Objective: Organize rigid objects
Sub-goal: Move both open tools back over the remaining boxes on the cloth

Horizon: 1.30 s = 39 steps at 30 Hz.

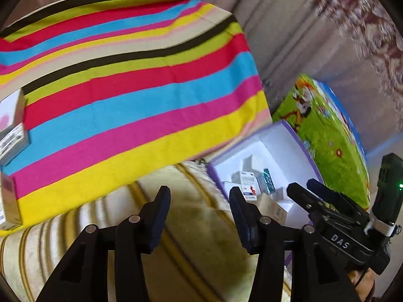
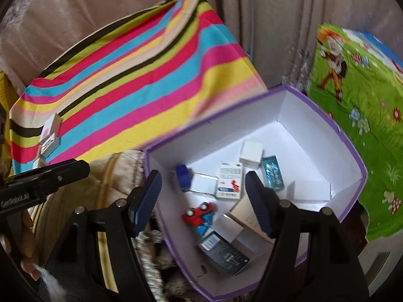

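Note:
A purple-rimmed white box [image 2: 347, 148] holds several small cartons, a red toy car [image 2: 199, 212], a blue toy [image 2: 183, 176] and a dark carton [image 2: 223, 253]. My right gripper [image 2: 204, 198] is open and empty, above the box's near part. The box also shows in the left wrist view [image 1: 289, 136], to the right. My left gripper [image 1: 200, 214] is open and empty over a beige cushion [image 1: 201, 226]. A few small cartons [image 2: 49, 138] lie on the striped cloth [image 2: 141, 80], at its left edge; they also show in the left wrist view [image 1: 12, 130].
A green cartoon-print cushion [image 2: 365, 115] lies right of the box. Beige curtains [image 2: 264, 25] hang behind. The right gripper's body [image 1: 352, 221] shows in the left wrist view; the left gripper's body [image 2: 37, 183] shows in the right wrist view.

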Motion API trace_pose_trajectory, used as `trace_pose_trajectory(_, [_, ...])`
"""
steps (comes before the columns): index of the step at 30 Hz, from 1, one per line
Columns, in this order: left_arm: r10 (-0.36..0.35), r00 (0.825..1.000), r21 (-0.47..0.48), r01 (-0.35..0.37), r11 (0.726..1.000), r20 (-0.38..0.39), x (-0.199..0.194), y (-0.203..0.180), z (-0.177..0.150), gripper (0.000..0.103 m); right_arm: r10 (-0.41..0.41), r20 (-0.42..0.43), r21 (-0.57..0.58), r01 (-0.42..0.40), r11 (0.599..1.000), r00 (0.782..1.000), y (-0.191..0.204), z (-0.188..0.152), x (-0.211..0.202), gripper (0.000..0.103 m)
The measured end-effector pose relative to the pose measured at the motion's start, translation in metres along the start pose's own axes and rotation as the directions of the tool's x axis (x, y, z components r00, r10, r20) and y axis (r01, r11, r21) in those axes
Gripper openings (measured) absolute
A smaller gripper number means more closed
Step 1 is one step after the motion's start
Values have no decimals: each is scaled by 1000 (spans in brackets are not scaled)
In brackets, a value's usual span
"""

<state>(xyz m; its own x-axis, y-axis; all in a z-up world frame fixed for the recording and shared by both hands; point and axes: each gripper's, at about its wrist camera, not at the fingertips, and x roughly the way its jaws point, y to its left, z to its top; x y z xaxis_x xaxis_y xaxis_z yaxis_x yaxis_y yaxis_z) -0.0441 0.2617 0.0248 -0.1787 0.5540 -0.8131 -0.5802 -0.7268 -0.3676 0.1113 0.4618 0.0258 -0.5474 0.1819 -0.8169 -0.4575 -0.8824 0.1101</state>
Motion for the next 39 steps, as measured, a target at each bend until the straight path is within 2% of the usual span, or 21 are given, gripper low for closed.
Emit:
trace_pose_trajectory(5, [34,999,-30,-33,999,30,-16,21,-4,50,29,1,-61,-29,998,1000,26,6,-3,72])
trace_pose_trajectory(10, [37,998,-110,-31,993,59,-34,55,-11,50,62,-9,-102,-63,993,998,49,10,2,72])
trace_pose_trajectory(20, [119,989,-173,-104,979,82,-69,127,-27,50,120,-35,-185,-124,975,992,102,22,17,72])
trace_pose_trajectory(26, [181,979,-220,-156,963,98,-88,168,-31,50,152,-41,-249,-157,956,988,144,29,24,72])
trace_pose_trajectory(33, [198,976,-301,-162,940,94,-98,203,-44,50,177,-82,-311,-194,930,981,185,29,39,72])
trace_pose_trajectory(39, [216,975,-319,-193,928,40,-89,213,-42,50,185,-128,-383,-220,897,974,218,22,53,72])
